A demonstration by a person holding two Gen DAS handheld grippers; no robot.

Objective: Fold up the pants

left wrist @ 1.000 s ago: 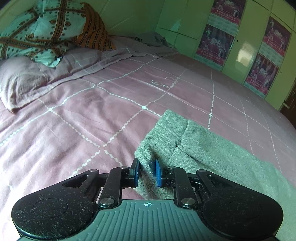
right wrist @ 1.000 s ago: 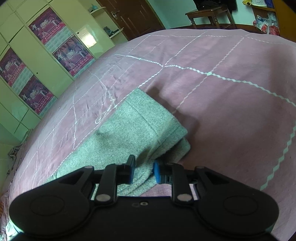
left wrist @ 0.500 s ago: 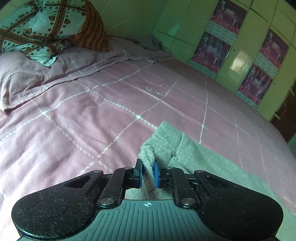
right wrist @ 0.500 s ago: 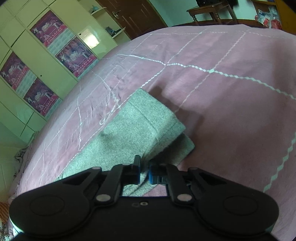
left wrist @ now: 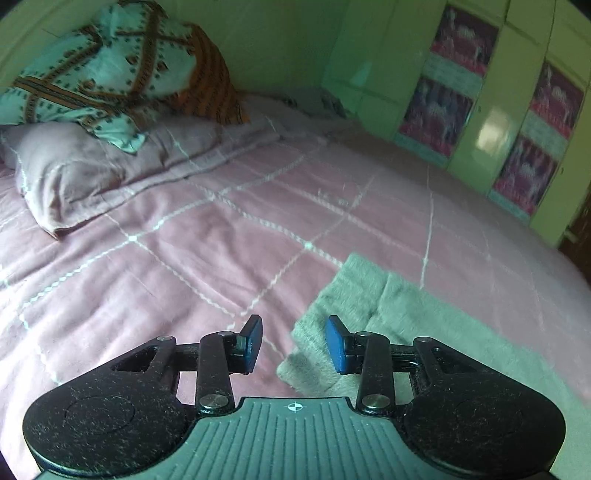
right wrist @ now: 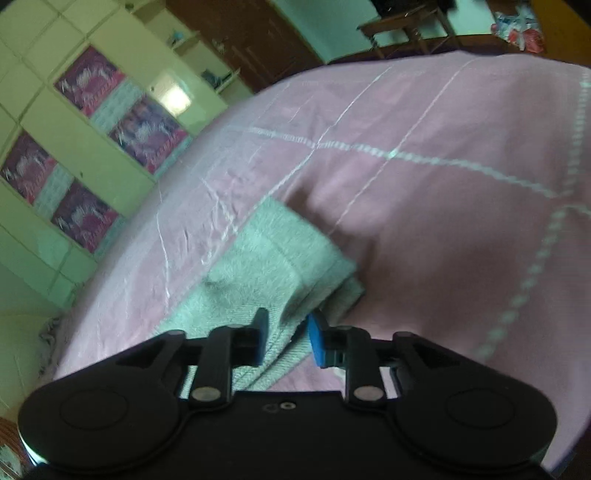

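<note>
The grey-green pants [left wrist: 424,314] lie folded flat on the pink bedspread [left wrist: 221,240]. In the left wrist view my left gripper [left wrist: 293,343] is open, its blue pads apart just above the near left corner of the pants, holding nothing. In the right wrist view the pants [right wrist: 266,258] end in a layered folded edge, and my right gripper [right wrist: 286,341] is open with its pads on either side of the cloth's near edge, not pinching it.
A pink pillow [left wrist: 92,177] and a patterned teal and orange cloth [left wrist: 110,74] lie at the head of the bed. Green wardrobe doors with posters [left wrist: 517,122] line the far side. A wooden table [right wrist: 406,26] stands beyond the bed's foot.
Both grippers were shut on the pants' edges half a second ago. Both have opened and let the cloth drop flat, and have drawn back slightly.
</note>
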